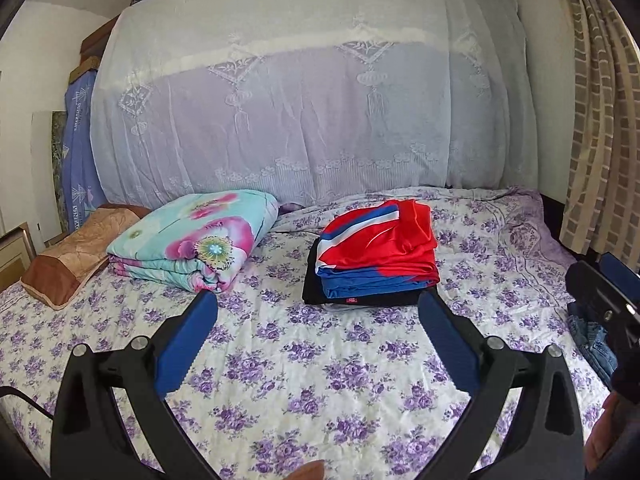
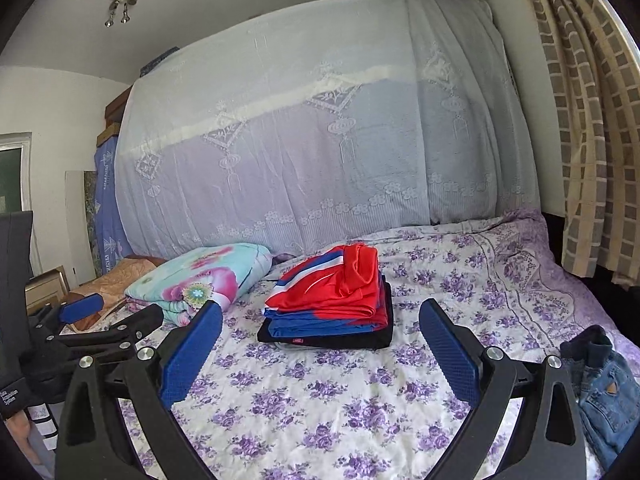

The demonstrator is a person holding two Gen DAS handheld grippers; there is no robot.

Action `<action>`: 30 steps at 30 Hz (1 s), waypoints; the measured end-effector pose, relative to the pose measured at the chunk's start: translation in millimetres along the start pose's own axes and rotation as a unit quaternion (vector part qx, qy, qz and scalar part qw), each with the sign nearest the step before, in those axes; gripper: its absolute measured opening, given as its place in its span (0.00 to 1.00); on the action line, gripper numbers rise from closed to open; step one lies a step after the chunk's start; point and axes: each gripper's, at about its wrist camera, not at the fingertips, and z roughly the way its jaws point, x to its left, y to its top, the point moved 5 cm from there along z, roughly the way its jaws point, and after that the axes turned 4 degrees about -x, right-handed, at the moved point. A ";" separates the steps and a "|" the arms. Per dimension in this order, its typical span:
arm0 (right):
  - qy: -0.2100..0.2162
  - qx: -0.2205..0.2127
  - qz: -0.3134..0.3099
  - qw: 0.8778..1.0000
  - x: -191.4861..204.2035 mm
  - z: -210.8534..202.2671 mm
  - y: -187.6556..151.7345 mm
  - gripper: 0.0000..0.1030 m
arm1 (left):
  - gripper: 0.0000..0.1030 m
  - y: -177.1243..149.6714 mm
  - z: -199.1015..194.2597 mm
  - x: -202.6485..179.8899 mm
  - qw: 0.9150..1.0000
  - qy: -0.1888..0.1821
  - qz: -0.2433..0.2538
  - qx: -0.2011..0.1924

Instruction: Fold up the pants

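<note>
Blue denim pants [image 2: 604, 396] lie crumpled on the bed at the right edge; a bit of them shows in the left wrist view [image 1: 592, 340] behind the right gripper's body. My left gripper [image 1: 318, 300] is open and empty above the floral sheet, short of a folded stack. My right gripper [image 2: 320, 312] is open and empty, left of the pants. A folded stack of red, blue and black clothes [image 1: 374, 252] sits mid-bed, also in the right wrist view [image 2: 332, 304].
The bed has a purple floral sheet [image 1: 320, 380]. A folded floral quilt [image 1: 192, 240] and a brown pillow [image 1: 76, 256] lie at the left. A lace-covered upright mattress [image 1: 304, 100] stands behind. A checked curtain [image 1: 600, 120] hangs at right.
</note>
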 end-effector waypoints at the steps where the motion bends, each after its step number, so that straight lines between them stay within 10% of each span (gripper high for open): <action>1: -0.001 0.003 -0.001 1.000 0.1 13.3 2.2 0.96 | 0.95 3.9 12.8 -2.8 1.000 0.000 -0.002 0.003; 10: -0.016 0.024 0.027 0.999 -21.0 109.9 16.4 0.96 | 0.95 34.1 102.5 -16.9 1.000 -0.001 -0.017 0.018; 18: -0.046 0.036 0.050 0.997 -51.3 141.5 -1.8 0.96 | 0.95 -10.3 159.8 -3.9 0.996 0.007 -0.025 0.084; 30: -0.052 0.107 0.011 0.993 -27.4 167.9 -46.0 0.96 | 0.95 -16.9 154.2 8.4 0.997 0.018 -0.009 0.076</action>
